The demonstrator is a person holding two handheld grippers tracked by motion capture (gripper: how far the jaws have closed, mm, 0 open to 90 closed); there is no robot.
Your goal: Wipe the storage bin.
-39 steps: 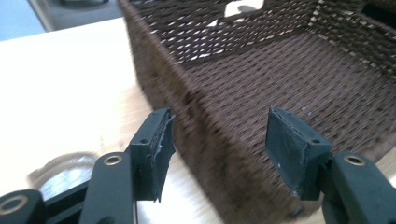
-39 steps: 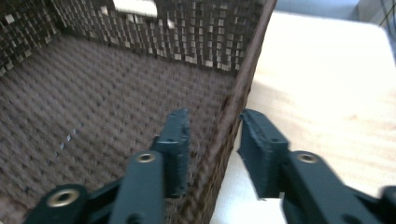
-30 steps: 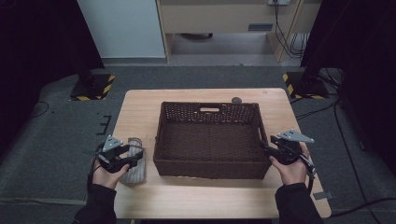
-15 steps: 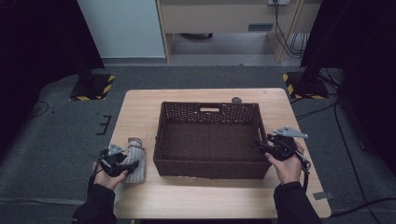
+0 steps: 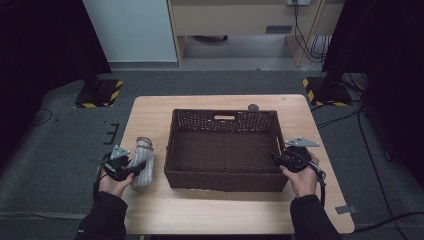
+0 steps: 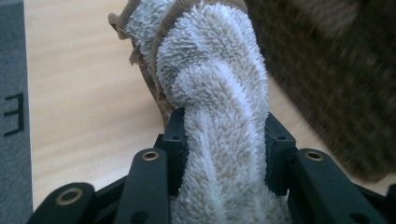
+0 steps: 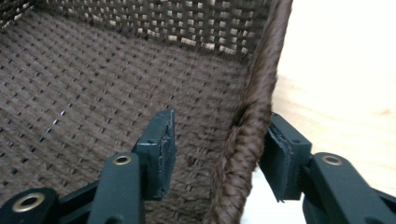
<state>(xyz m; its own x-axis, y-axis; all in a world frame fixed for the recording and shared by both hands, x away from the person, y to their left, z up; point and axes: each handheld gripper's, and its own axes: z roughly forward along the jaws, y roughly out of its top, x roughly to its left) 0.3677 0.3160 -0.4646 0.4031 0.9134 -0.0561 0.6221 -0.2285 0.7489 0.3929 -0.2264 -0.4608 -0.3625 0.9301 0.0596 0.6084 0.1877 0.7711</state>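
Rolled towel (image 5: 142, 161), white terry with beige trim: lying near the table's (image 5: 150, 107) left edge, just beside the wicker basket's left wall.

Left gripper (image 5: 131, 170): jaws just closing, pads now pressing both flanks of the towel roll (image 6: 219, 116), pinching it at its near end.

Wicker basket (image 5: 223, 186), dark brown, rectangular: sitting mid-table, handle slot facing the far edge.

Right gripper (image 5: 276, 158): straddling the basket's right rim (image 7: 247, 126), one jaw inside, one outside; outer pad touching the weave, inner pad standing apart, jaws just narrowing, not clamping.
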